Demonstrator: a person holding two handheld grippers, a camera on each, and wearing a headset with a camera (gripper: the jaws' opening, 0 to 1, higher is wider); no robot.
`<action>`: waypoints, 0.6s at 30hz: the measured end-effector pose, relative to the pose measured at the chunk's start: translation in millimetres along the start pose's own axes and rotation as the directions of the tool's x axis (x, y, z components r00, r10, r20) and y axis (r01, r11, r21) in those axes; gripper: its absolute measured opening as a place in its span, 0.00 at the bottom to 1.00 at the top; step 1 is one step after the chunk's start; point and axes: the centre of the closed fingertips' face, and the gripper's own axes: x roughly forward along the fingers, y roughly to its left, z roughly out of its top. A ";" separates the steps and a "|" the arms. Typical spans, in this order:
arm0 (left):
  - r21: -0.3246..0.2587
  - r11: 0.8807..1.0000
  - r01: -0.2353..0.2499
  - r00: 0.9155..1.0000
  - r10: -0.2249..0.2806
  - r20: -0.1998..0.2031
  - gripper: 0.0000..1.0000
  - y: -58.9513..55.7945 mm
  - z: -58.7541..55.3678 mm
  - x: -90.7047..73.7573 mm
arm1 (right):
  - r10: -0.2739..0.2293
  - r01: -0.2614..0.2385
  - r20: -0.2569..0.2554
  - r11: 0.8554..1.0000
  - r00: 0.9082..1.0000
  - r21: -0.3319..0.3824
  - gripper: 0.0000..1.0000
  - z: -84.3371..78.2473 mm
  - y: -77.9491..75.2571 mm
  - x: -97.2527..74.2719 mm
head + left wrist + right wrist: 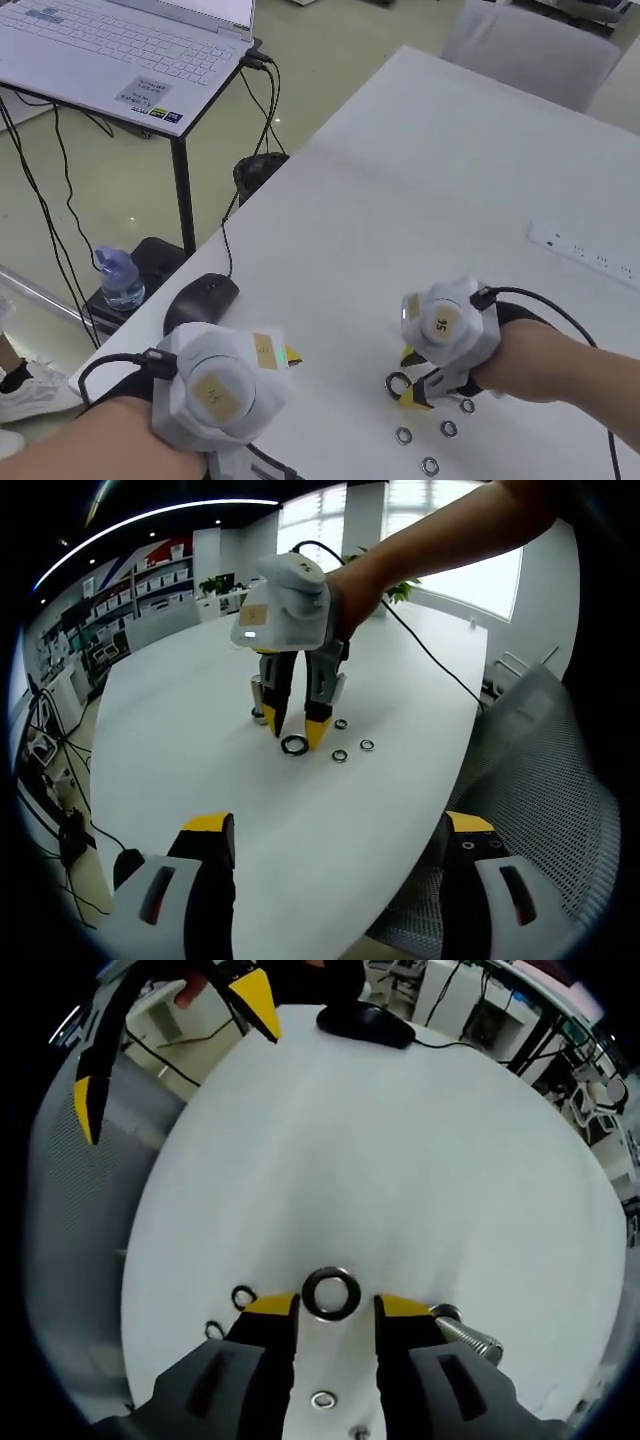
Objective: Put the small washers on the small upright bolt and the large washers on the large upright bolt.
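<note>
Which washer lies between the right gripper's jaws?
The large washer, the widest ring, flat on the table between the yellow tips of the right gripper; the small washers lie outside them.

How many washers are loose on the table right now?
5. One large washer lies between the open jaws of the right tool; four small washers lie scattered close beside it. Others may be hidden under the tool.

Open tabletop [420, 200] stretches wide ahead; small washers [447, 429] crowd just beside the right gripper [409, 377], bolt [465, 1332] standing by its jaw.
</note>
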 end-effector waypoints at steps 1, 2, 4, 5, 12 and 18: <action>-0.002 1.000 0.000 1.000 0.000 0.002 0.84 0.0 0.6 0.1 | -0.001 0.001 0.004 1.000 1.000 -0.002 0.31 0.4 1.1 0.0; -0.003 1.000 0.001 1.000 -0.001 0.005 0.84 -0.2 1.3 0.2 | 0.000 0.000 0.006 1.000 1.000 -0.007 0.31 0.3 2.0 -0.1; -0.003 1.000 0.002 1.000 -0.002 0.006 0.84 -0.3 1.2 0.5 | 0.000 0.000 0.006 1.000 1.000 -0.008 0.30 0.2 1.8 0.1; -0.002 1.000 0.002 1.000 -0.002 0.003 0.83 -0.4 0.6 0.7 | 0.001 -0.001 0.005 1.000 1.000 -0.007 0.30 0.3 1.9 0.1; -0.002 1.000 0.006 1.000 -0.006 0.005 0.82 -2.3 0.2 0.9 | -0.006 0.006 -0.005 1.000 1.000 -0.003 0.25 0.1 5.6 0.6; 0.002 1.000 0.006 1.000 -0.006 0.003 0.81 -3.6 1.1 0.4 | -0.010 0.010 -0.013 0.999 1.000 0.037 0.24 0.7 4.5 1.3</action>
